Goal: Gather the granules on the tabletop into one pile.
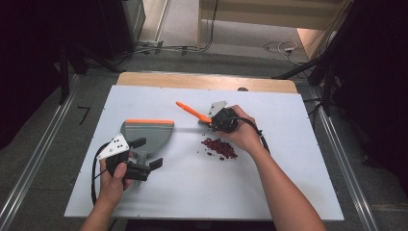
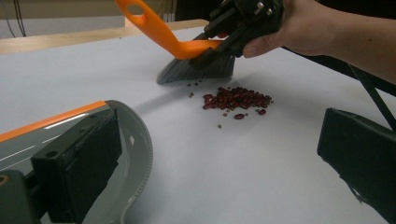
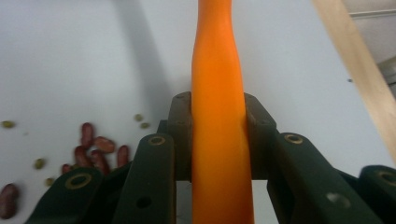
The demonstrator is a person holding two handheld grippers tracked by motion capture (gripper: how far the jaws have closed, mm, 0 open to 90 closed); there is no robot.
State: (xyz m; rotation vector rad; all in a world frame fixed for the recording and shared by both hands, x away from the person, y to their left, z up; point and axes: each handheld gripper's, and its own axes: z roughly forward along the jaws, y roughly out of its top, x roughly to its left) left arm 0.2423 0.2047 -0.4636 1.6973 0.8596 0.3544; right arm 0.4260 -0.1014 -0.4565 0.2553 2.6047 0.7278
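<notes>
A small brush with an orange handle (image 1: 191,111) and grey bristles (image 2: 198,71) is tilted over the table, bristles down just behind a pile of red beans (image 1: 220,147). My right gripper (image 1: 217,122) is shut on that handle (image 3: 217,70), both pads pressing its sides. A few small green beans (image 2: 191,94) lie around the red ones (image 2: 236,99). At the left lies a grey dustpan (image 1: 146,134) with an orange front edge. My left gripper (image 1: 146,153) stands open at the pan's handle end, one jaw over the pan (image 2: 135,140), the other apart on the table side.
The white tabletop (image 1: 202,187) has a wooden strip (image 1: 207,81) along its far edge. A black cable (image 1: 262,139) trails from the right gripper along the person's forearm. Metal rails run on the floor on both sides.
</notes>
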